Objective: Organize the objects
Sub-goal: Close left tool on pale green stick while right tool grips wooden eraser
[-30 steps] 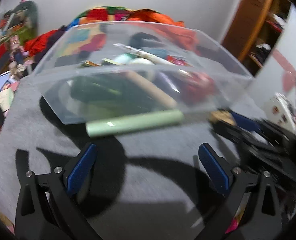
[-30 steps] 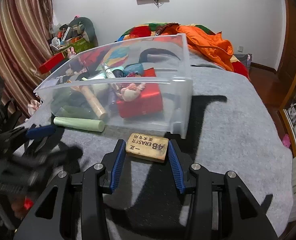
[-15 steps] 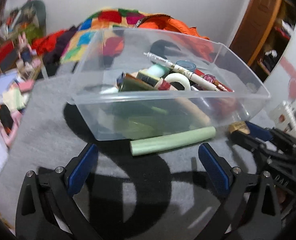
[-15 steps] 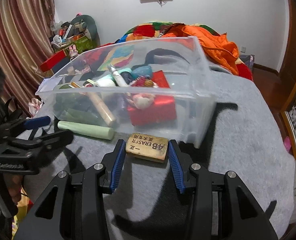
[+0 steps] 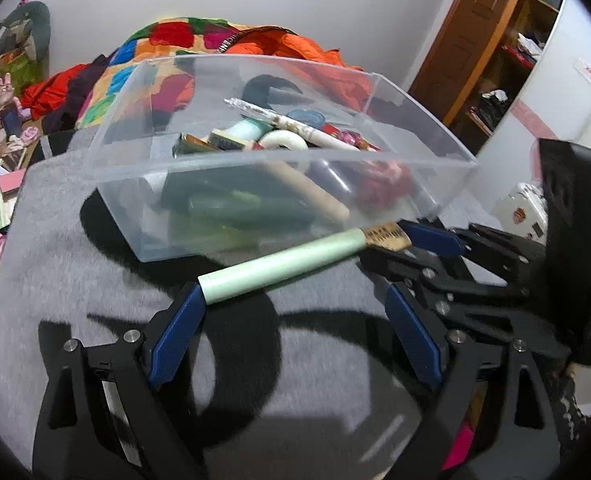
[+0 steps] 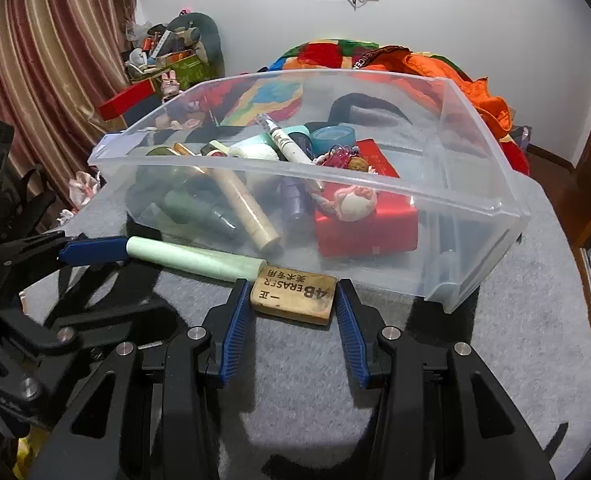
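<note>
low in the right wrist frame, the right gripper (image 6: 293, 312) is clamped on the tan eraser (image 6: 293, 293) beside the clear bin (image 6: 475, 200). the left gripper (image 5: 291, 320) is closing around the pale green tube (image 5: 283, 266) at frame centre, one pad seemingly touching its end.

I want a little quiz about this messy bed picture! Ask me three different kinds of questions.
1. True or false: the right gripper holds the eraser.
2. What colour is the tube lying outside the clear bin?
3. Multiple choice: The red box is A) inside the bin, B) on the grey blanket, C) in the left gripper.

Key: 1 true. 2 pale green. 3 A.
</note>
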`<state>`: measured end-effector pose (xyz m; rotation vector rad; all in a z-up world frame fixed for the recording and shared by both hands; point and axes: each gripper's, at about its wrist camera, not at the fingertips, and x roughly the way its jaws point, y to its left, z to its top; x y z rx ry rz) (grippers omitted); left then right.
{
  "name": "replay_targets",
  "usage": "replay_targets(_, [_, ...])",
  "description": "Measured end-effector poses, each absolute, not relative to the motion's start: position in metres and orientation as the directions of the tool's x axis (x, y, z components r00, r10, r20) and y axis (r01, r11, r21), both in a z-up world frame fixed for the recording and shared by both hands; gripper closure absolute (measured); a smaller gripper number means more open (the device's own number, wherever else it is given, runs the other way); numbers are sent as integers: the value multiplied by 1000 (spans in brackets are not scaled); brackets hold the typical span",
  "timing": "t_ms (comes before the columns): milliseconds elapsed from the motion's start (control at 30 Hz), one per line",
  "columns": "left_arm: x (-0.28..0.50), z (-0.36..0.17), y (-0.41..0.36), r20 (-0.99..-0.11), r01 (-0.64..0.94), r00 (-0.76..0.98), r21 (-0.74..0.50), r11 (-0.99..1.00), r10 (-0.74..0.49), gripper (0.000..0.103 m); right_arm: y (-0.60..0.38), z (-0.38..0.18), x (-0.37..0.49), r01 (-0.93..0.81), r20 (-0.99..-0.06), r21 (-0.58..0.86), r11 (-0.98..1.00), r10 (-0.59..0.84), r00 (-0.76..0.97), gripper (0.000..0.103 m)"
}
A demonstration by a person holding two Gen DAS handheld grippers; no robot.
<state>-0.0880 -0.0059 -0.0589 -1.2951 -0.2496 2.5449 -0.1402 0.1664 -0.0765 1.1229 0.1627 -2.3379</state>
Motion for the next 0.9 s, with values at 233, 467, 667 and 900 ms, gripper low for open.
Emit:
replay_targets(233, [-59,-52,-3,-768,-215,-527,-293,-932,363,11,179,-75,-124,547,-741,137,-826,-453,-497,64])
replay_targets(467, [-66,-47,0,-781,-194,-596,-85,-977,187,11,192,-76,-125,500,-747,138,-855,-421,-514,63])
replay_targets(667, [-99,-58,17,-806,-312,-520,-128,-941,282,28,199,-74,-124,482,-744,147,-864,-417,-521,63])
replay_targets(900, [-102,-64,33,-831,-395,-491,-57,-917,263,72,210,-69,-123,457,-735,159,-875,-414,-536,63])
